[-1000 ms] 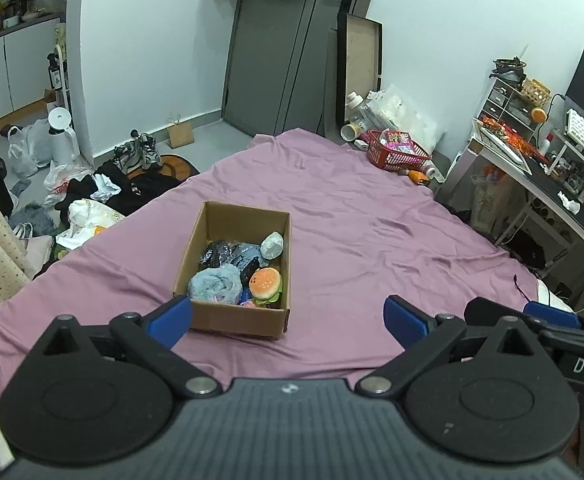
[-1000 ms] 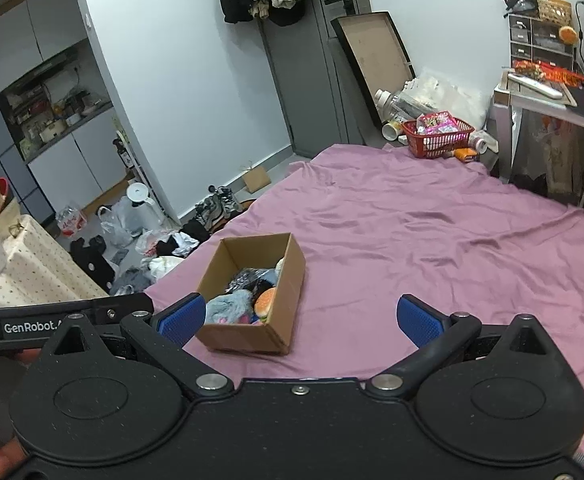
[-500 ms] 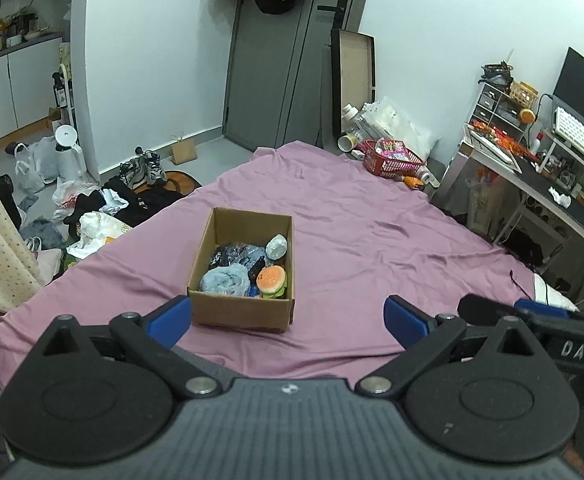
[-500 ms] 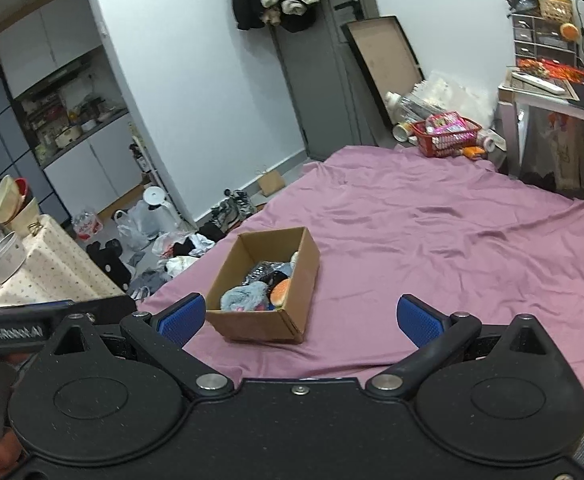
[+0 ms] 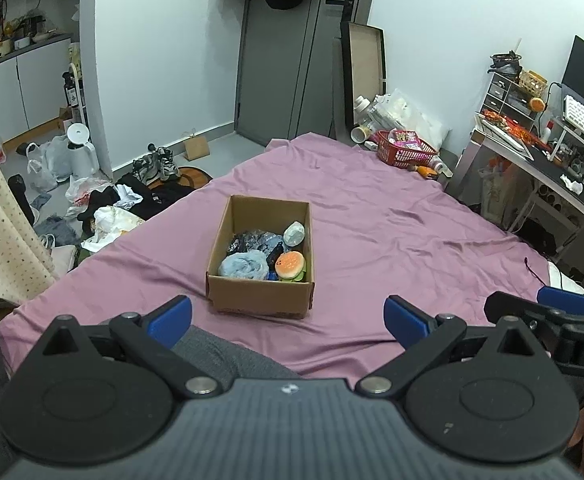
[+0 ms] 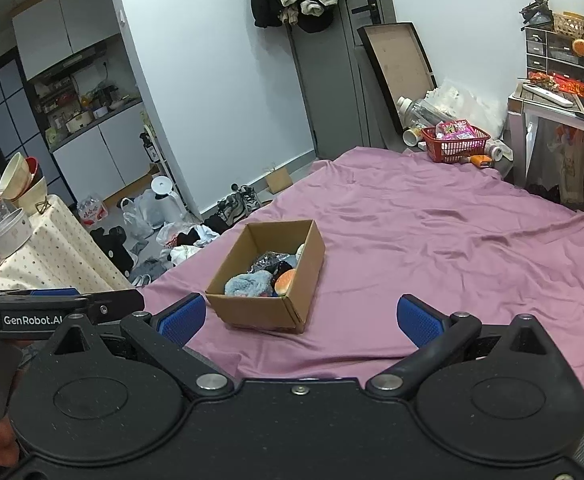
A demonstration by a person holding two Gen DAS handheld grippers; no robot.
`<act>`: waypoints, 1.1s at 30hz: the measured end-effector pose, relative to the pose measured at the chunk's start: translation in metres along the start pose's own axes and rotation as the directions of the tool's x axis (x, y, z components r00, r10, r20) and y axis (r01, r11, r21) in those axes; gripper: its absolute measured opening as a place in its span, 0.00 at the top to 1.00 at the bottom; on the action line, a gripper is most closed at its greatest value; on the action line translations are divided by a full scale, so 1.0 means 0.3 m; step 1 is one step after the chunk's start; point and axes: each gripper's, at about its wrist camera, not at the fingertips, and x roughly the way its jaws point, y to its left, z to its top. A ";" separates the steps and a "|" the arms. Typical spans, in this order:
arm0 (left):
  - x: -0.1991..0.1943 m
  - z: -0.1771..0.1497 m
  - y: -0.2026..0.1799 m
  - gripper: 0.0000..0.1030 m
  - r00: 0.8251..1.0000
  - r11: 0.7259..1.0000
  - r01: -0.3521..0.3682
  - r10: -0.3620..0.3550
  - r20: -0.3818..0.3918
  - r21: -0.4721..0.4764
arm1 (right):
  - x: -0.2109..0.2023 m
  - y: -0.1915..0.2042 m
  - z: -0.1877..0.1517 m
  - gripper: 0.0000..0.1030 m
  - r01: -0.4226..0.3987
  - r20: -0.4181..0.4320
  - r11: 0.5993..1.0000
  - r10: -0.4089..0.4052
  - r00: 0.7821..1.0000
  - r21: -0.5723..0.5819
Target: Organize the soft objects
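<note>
A: Change since the last second: both grippers have backed away from the cardboard box [image 5: 260, 258] and risen; the box sits smaller and farther off in both wrist views, and a grey-clad knee now shows under the left gripper [image 5: 288, 318]. The box itself has not shifted on the purple bed sheet [image 5: 391, 240].

B: Fingers?

A: Left gripper spread wide, nothing between them. Right gripper [image 6: 301, 316] likewise wide and empty.

B: Meaning for the task?

A: My reading: the soft things are already gathered in the box, and the retreat looks like the close of the job (no loose soft item visible on the sheet).

B: Count.

A: One box. Inside: one burger plush [image 5: 290, 265], one pale blue fluffy bundle [image 5: 244, 266], one grey-white lump [image 5: 294, 233], one dark crumpled piece [image 5: 252, 241]. Anything beneath, cannot tell. Grippers: two.
</note>
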 end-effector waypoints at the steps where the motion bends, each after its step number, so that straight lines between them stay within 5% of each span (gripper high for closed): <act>1: 0.000 -0.001 0.003 0.01 1.000 1.000 -0.003 0.003 0.005 0.003 | 0.005 -0.003 0.003 0.00 0.001 -0.004 1.000 -0.001 1.000 0.000; 33: 0.011 -0.019 0.031 0.01 1.000 1.000 -0.023 0.023 0.007 0.012 | 0.020 -0.003 0.002 0.00 0.011 -0.031 1.000 -0.011 0.999 -0.002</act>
